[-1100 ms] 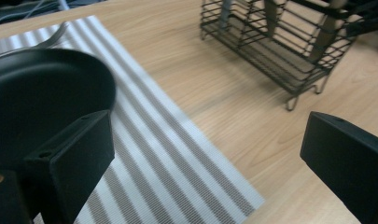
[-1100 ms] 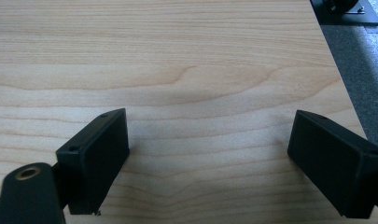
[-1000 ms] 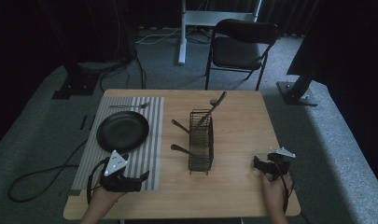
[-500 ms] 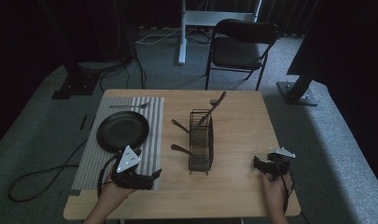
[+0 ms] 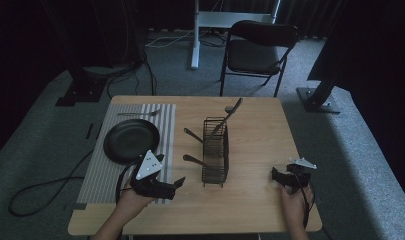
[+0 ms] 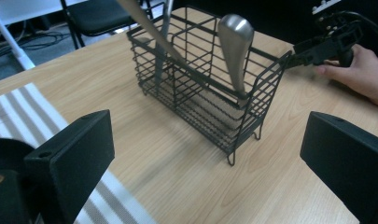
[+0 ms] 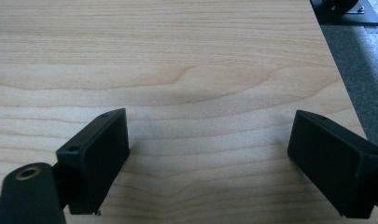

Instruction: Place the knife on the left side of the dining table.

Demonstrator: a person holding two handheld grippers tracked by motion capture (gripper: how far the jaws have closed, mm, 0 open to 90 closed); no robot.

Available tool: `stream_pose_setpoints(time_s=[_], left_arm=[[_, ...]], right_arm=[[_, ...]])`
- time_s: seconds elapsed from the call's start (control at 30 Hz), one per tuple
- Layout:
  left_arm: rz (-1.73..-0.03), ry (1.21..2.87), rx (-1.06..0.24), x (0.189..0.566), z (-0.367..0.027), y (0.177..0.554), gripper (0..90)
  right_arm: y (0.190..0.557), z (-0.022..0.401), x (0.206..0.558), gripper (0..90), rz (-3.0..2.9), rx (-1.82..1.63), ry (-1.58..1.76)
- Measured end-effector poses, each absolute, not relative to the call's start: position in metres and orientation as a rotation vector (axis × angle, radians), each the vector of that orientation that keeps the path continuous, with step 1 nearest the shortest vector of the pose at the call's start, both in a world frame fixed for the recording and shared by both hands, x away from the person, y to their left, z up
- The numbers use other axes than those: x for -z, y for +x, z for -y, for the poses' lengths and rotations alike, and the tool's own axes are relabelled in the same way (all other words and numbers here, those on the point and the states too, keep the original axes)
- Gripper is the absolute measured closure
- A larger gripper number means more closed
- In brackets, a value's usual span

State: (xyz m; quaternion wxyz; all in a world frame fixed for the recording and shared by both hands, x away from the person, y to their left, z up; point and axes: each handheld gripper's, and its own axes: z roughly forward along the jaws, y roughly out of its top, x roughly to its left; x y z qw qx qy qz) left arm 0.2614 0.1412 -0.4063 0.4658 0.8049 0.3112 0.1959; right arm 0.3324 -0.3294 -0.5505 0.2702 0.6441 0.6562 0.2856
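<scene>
A wooden table (image 5: 270, 125) with a pale grain stands in the middle of the frame on grey carpet (image 5: 360, 150). Behind it, at upper centre, a black folding chair (image 5: 257, 52) faces the table, and to its left rises the white leg of a stand (image 5: 195, 35), with its white foot bar running right behind the chair. Dark curtains close off the top of the frame. Black stand bases sit on the carpet at upper left (image 5: 85, 90) and at right (image 5: 317, 100). Cables (image 5: 35, 192) trail over the floor at left. The light is dim, and brightest on the tabletop.
</scene>
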Motion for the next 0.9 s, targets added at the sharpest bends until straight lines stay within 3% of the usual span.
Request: stream_pose_setpoints(time_s=[0.67,0.73,0.8,0.83,0.9], left_arm=[[-0.762,1.956,-0.412,0.398,-0.113,0.281,6.9],[-0.759,1.945,-0.404,0.398,-0.112,0.283,15.2],[-0.766,1.939,-0.406,0.397,-0.111,0.285,15.3],[-0.772,1.936,-0.407,0.397,-0.110,0.286,25.7],[-0.779,1.937,-0.402,0.398,-0.110,0.288,31.9]], right_arm=[[0.332,0.329,0.551,11.6,-1.769,-0.769,1.735],[0.332,0.329,0.551,11.6,-1.768,-0.770,1.736],[0.332,0.329,0.551,11.6,-1.768,-0.770,1.736],[0.332,0.329,0.551,11.6,-1.768,-0.770,1.736],[0.332,0.329,0.551,11.6,-1.768,-0.770,1.736]])
